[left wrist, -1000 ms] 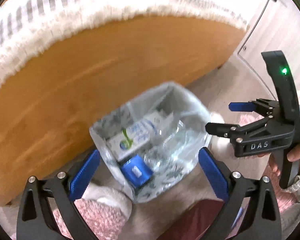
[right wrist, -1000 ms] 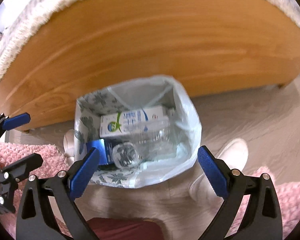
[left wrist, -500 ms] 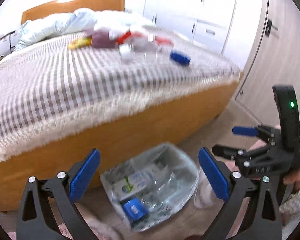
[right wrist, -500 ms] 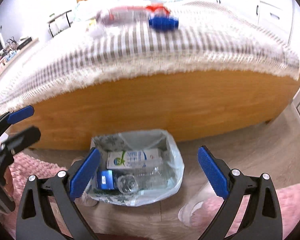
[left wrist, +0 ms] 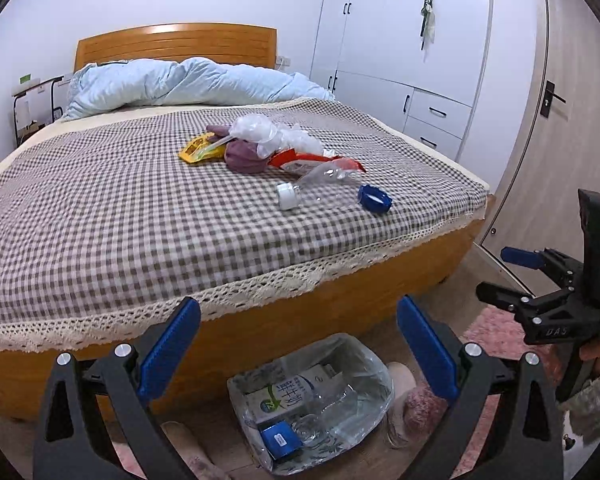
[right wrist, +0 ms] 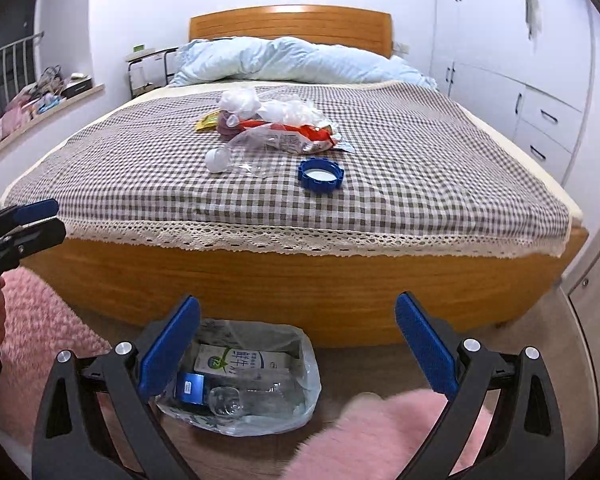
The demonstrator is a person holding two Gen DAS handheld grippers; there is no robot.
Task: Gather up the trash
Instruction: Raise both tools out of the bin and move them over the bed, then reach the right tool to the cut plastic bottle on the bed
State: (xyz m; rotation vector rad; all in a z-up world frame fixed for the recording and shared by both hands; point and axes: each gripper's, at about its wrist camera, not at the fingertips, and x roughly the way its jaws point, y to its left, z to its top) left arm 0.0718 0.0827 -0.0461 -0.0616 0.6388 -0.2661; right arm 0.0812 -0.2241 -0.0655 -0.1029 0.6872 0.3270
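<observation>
Right wrist view looks straight over the foot edge of the bed (right wrist: 380, 216), and the trash lies ahead of and above my jaws, well apart from them. My right gripper (right wrist: 298, 344) is spread wide and holds nothing; my left gripper (left wrist: 298, 348) is equally wide and empty. Both hang low above the bin (right wrist: 308, 376) on the floor, against the foot of the bed, where a milk carton (right wrist: 240, 362) and other pieces already lie.

Nearest the foot edge is the blue lid (right wrist: 320, 174), flat with its open side up. Just beside it, toward the bed's left side, lies a crushed clear bottle (right wrist: 252, 148), its white cap (right wrist: 216, 159) pointing left, so its long axis runs roughly across my line of reach. Behind these sit the red wrapper (right wrist: 292, 132), crumpled clear plastic (right wrist: 284, 110), a purple bundle (left wrist: 244, 156) and a yellow packet (left wrist: 200, 148).

I judge the lid lies closer to my right side, the yellow packet to my left. For the bottle, I'd close across its narrow width.
</observation>
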